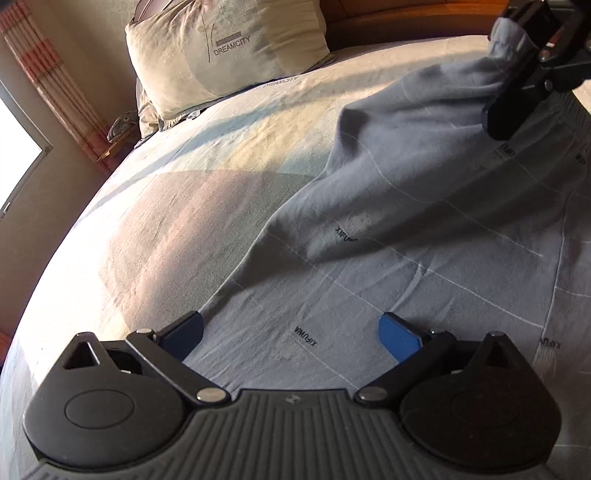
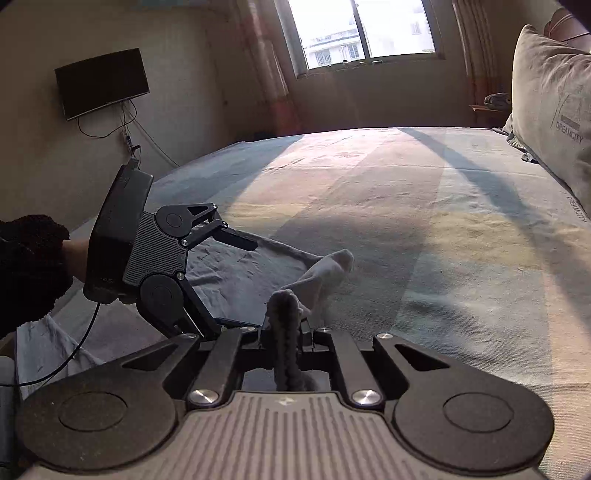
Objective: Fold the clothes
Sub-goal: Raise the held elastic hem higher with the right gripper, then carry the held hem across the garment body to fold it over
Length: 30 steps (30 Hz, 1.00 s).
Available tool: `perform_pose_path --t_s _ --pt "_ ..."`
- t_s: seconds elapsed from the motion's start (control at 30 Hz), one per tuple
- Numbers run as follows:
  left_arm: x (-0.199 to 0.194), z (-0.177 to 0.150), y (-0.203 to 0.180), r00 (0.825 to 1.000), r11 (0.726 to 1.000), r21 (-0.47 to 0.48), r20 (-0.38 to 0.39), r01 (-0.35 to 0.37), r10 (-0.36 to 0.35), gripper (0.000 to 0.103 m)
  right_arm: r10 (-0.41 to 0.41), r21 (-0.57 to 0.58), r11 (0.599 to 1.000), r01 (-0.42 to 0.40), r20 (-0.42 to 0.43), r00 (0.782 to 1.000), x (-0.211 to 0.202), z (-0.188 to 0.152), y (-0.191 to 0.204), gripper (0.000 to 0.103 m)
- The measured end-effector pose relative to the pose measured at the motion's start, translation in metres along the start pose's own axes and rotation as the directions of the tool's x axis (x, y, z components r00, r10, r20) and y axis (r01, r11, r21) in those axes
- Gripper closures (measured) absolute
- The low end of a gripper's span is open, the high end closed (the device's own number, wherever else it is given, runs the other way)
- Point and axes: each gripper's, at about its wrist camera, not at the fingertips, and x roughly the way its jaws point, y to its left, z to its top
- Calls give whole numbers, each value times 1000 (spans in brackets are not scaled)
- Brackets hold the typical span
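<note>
A grey-blue garment (image 1: 424,266) with thin pale lines and "XIFUWA" prints lies spread on the bed. My left gripper (image 1: 291,332) is open just above its near edge, with one blue pad (image 1: 183,334) at the garment's left border and the other pad (image 1: 400,338) over the cloth. At the top right my right gripper (image 1: 517,70) is shut on a bunched corner, lifted so the cloth slopes down from it. In the right wrist view the right gripper (image 2: 284,328) pinches that grey bunch (image 2: 282,306). The left gripper (image 2: 240,280) stands open beside it, over the garment (image 2: 236,269).
The bed sheet (image 1: 166,221) stretches left and far, in sun and shadow. A "DREAMCITY" pillow (image 1: 229,55) leans on the wooden headboard (image 1: 406,18). A dark fuzzy sleeve (image 2: 29,266) holds the left gripper. The window (image 2: 365,29) and a wall TV (image 2: 103,83) lie beyond the bed.
</note>
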Motion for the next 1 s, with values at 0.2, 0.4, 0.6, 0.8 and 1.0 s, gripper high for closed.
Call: perform_pose_path --t_s 0.2,0.4,0.6,0.8,1.0 --pt "14 8 2 999 998 43 16 -38 38 2 31 -61 998 -30 6 1000 -3 -1 19 92" --pt "11 2 -3 996 996 49 56 -74 72 0 72 -296 951 -89 -67 995 -16 -19 65 92" --pt "5 -11 -12 987 980 134 92 -145 133 0 -115 -612 791 -7 -160 980 -6 -60 103 92" --pt "-1 -25 -23 970 938 259 138 -229 198 0 -142 -607 795 -1 -189 972 -4 -75 94 92" --pt "-5 -37 -31 952 885 358 177 -298 249 1 -164 -614 789 0 -211 964 4 -85 92 92"
